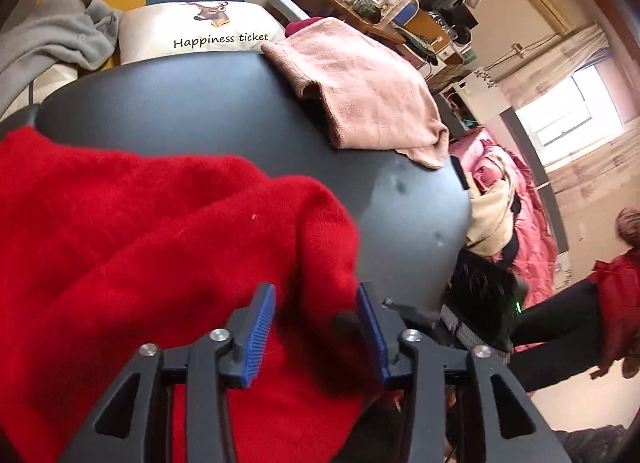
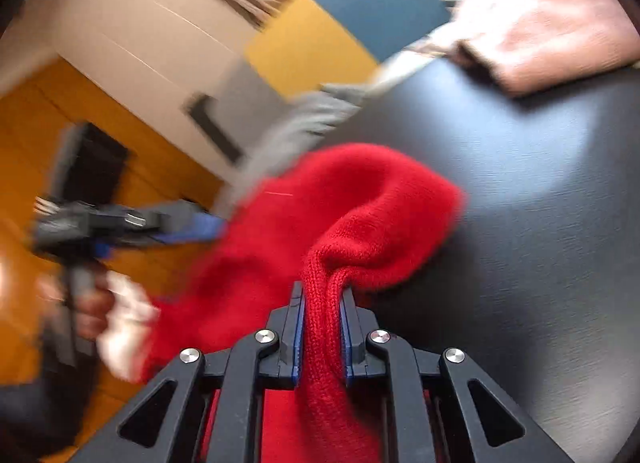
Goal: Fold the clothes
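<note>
Bare table [image 1: 200, 111] from 10 to 1 o'clock of red sweater [image 1: 120, 223]. Left gripper [image 1: 316, 327] half open over its edge, gripping nothing. Right gripper [image 2: 322, 327] clamped narrow on a knit fold.

Sweater [image 1: 140, 223]: lay on the table, spread ahead and to the left of the left gripper [image 1: 316, 327], a fold of it between that gripper's parted fingers.
Sweater hem: passed between the fingers of the right gripper [image 2: 323, 323], the bunched knit piled just ahead of it.
Table [image 1: 200, 111]: extended ahead of both grippers, under the sweater.
Folded garment [image 1: 360, 91]: sat on the table's far edge, ahead and to the right of the left gripper, well apart from the sweater.
Pillow [image 1: 200, 31]: stood behind the table's far edge, left of the folded garment.
Hoodie [image 1: 52, 39]: lay left of the pillow.
</note>
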The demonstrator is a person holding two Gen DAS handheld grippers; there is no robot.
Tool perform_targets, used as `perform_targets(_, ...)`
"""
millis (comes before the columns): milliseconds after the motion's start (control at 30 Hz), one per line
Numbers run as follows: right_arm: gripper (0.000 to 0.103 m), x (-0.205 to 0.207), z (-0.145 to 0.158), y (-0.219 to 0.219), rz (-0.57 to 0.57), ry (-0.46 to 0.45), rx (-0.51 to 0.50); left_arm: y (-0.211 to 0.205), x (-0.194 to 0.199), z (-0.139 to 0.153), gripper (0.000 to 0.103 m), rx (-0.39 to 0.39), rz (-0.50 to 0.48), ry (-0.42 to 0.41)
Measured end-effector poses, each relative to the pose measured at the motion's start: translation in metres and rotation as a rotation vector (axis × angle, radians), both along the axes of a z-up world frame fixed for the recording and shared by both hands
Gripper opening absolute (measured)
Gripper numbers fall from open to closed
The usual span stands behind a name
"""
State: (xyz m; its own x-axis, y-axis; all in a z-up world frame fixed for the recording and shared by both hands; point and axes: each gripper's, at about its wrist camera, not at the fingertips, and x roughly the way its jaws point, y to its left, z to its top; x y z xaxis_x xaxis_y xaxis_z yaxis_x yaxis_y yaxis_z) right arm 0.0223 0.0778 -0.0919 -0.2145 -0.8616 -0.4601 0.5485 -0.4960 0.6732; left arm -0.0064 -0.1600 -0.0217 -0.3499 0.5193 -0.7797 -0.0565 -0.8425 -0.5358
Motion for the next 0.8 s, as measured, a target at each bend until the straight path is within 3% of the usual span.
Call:
perform_targets(133, 0.015, 0.045, 0.024, -0.047, 0.131, 0.06, -0.135, -0.027, 0.022, 0.001, 0.063, 0.091, 0.012, -0.028)
perform_targets(167, 0.015, 0.056, 0.028, -0.062, 0.171, 0.08, -0.135, -0.035, 0.03, -0.002, 0.077, 0.122, 0.007, -0.05)
perform_targets(200, 0.015, 0.066, 0.03, -0.08, 0.208, 0.096, -0.128, -0.038, 0.035, -0.006, 0.08, 0.127, -0.002, -0.069)
perform_targets(300, 0.015, 0.095, 0.033, -0.12, 0.29, 0.114, -0.127, -0.053, 0.054, -0.018, 0.08, 0.056, -0.007, -0.113)
perform_targets(433, 0.015, 0.132, 0.037, -0.155, 0.379, 0.181, -0.069, -0.073, 0.078, -0.042, 0.08, 0.028, 0.03, -0.154)
perform_targets(467, 0.015, 0.14, 0.039, -0.161, 0.401, 0.201, -0.048, -0.076, 0.083, -0.049, 0.079, 0.003, 0.042, -0.156)
perform_targets(533, 0.015, 0.151, 0.039, -0.173, 0.434, 0.219, -0.018, -0.08, 0.093, -0.06, 0.061, -0.088, 0.08, -0.149)
perform_targets(567, 0.021, 0.155, 0.037, -0.179, 0.452, 0.215, -0.005, -0.084, 0.097, -0.066, 0.044, -0.121, 0.11, -0.148)
perform_targets(600, 0.024, 0.157, 0.035, -0.183, 0.473, 0.201, 0.008, -0.093, 0.1, -0.073, 0.041, -0.113, 0.164, -0.158)
perform_targets(700, 0.03, 0.15, 0.031, -0.161, 0.441, 0.141, 0.008, -0.12, 0.116, -0.09, 0.04, 0.057, 0.28, -0.139)
perform_targets(767, 0.055, 0.141, 0.028, -0.14, 0.405, 0.097, 0.002, -0.131, 0.128, -0.096, 0.04, 0.13, 0.315, -0.107)
perform_targets(800, 0.059, 0.135, 0.027, -0.127, 0.367, 0.08, 0.001, -0.134, 0.133, -0.1, 0.04, 0.155, 0.328, -0.093)
